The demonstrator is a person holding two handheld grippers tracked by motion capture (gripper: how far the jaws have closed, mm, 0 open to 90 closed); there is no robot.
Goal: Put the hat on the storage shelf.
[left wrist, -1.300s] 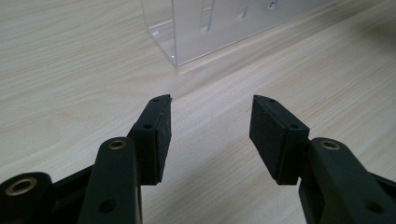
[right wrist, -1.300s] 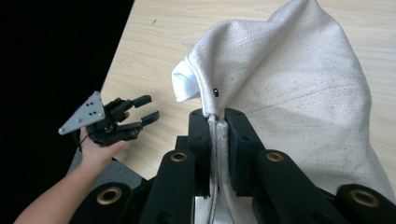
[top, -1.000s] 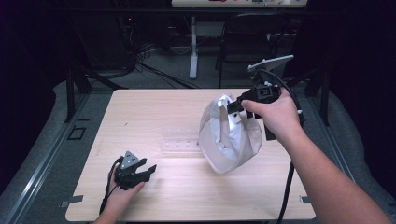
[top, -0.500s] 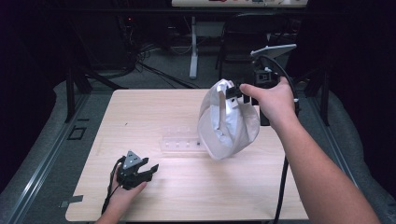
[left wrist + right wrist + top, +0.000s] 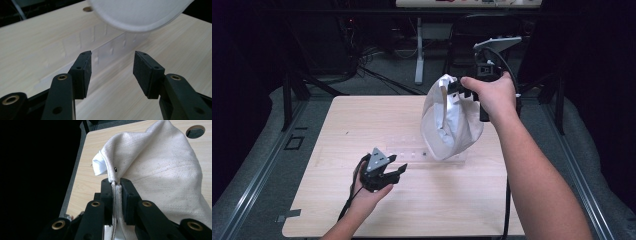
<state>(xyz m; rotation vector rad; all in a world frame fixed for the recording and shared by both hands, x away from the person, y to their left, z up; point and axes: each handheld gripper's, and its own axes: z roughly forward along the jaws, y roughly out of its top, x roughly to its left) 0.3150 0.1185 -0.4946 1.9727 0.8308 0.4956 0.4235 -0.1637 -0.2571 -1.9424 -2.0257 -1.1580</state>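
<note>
Right gripper (image 5: 115,195), jaws clamped on cloth bag (image 5: 451,122) hem, is holding it above clear plastic rack (image 5: 422,152); left gripper (image 5: 112,72), jaws apart, is resting idle; next likely lowering bag clear.

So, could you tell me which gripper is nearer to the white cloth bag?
The right gripper: its jaws are clamped on the bag's edge. The left gripper rests low on the table, apart from it.
</note>
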